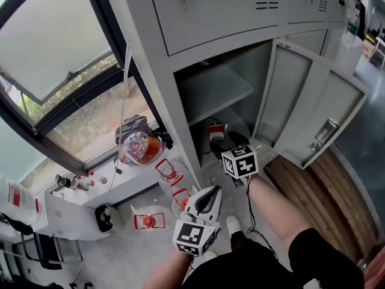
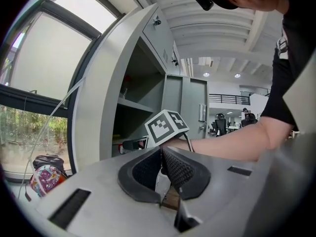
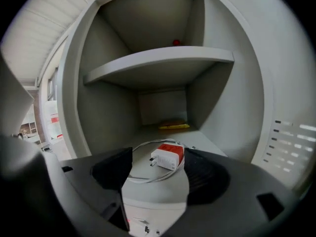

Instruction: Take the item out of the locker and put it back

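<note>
Left gripper (image 1: 207, 194), item one, sits lowest in the head view over the pale floor (image 1: 120, 251), outside the locker: my jaws on it are closed pad to pad, nothing between them. Item two, right gripper (image 3: 158, 168), reaches into the lower compartment of the grey metal locker (image 1: 198, 17); its marker cube (image 1: 240, 161) stands at the compartment's front edge. Its jaws stand wide apart and grip nothing. Item three, charger (image 3: 168, 155), white body with a red end, lies flat on the compartment floor toward the front edge. It is seen between my two pads, nearer the right one, and neither pad presses on it. Item four, white cable (image 3: 148, 177), loops round the charger on the same floor. Item five, yellow item (image 3: 173, 126), flat, lies at the back edge of the compartment floor against the rear wall; what it is I cannot tell. Item six, shelf (image 1: 213, 89), spans the compartment above the charger, with a small red object (image 3: 176, 42) showing at its back edge. Item seven, locker door (image 1: 307, 113), is swung open to the right over the wooden flooring (image 1: 325, 191). Item eight, multicoloured bag (image 1: 139, 146), rests on the ledge below the window (image 1: 54, 41), left of the locker.
</note>
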{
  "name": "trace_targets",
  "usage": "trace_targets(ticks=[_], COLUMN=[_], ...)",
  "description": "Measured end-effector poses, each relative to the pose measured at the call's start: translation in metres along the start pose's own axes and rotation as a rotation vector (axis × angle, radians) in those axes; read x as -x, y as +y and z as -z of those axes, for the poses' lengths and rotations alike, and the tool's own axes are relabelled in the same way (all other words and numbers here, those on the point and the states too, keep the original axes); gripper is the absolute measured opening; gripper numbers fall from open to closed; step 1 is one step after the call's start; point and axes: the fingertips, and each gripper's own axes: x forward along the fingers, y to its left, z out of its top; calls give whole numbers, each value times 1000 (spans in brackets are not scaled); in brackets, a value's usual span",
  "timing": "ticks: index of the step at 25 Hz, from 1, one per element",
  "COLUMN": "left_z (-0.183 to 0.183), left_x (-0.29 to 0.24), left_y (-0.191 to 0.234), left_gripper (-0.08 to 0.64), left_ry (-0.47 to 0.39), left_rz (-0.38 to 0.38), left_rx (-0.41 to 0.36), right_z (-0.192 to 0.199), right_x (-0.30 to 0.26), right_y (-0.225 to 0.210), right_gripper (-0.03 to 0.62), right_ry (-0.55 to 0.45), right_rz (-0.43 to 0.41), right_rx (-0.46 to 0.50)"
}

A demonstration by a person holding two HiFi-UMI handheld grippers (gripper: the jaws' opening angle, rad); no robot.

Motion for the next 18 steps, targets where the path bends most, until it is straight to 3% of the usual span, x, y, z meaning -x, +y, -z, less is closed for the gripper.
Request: trace_targets(ticks=[18], left_z=[-3], left_x=[-18], left_y=[15], left_gripper=[21], left_ry=[3], left_rz=[-29], left_rx=[2], right_z=[12], right_x=[-57], right_y=[-16], right_gripper=[425], right_ry=[222], right_rz=[102], right_rx=[17])
